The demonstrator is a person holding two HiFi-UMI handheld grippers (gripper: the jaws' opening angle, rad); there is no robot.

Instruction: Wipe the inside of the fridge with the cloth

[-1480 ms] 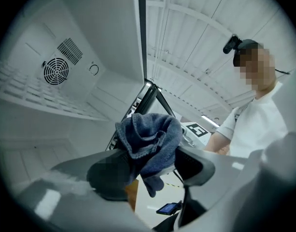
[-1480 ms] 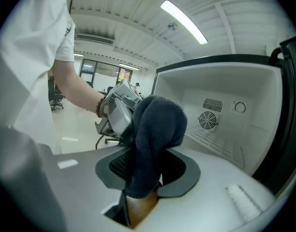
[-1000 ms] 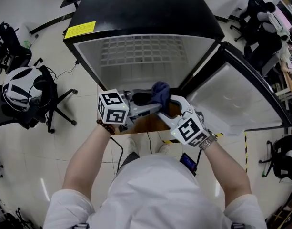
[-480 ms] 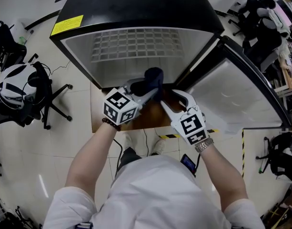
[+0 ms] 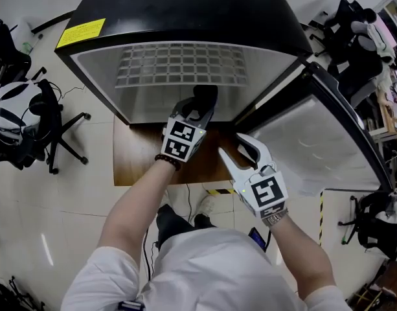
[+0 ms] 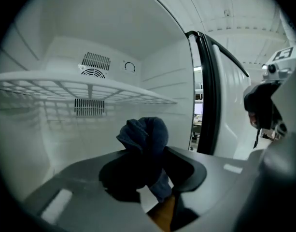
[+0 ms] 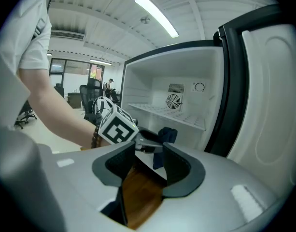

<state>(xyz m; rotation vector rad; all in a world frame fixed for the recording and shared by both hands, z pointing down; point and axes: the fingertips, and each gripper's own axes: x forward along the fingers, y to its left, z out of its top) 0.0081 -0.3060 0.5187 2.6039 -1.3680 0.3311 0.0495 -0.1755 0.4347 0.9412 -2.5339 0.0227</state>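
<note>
Dark-blue crumpled cloth (image 6: 145, 134): just inside black white-lined fridge (image 5: 185, 18), under its white wire shelf (image 6: 90, 88) | left hand-held gripper (image 5: 198, 107): jaws just been closing, clamping cloth | right hand-held gripper (image 5: 234, 149): jaws wide, empty, outside fridge front

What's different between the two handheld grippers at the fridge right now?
The left gripper clamps a dark blue cloth, its jaws having just been closing on it; the right gripper has its jaws apart, with nothing between them. The left gripper reaches the fridge opening; the right gripper hangs outside, above the wooden board beside the open door. Both carry a marker cube.
</note>
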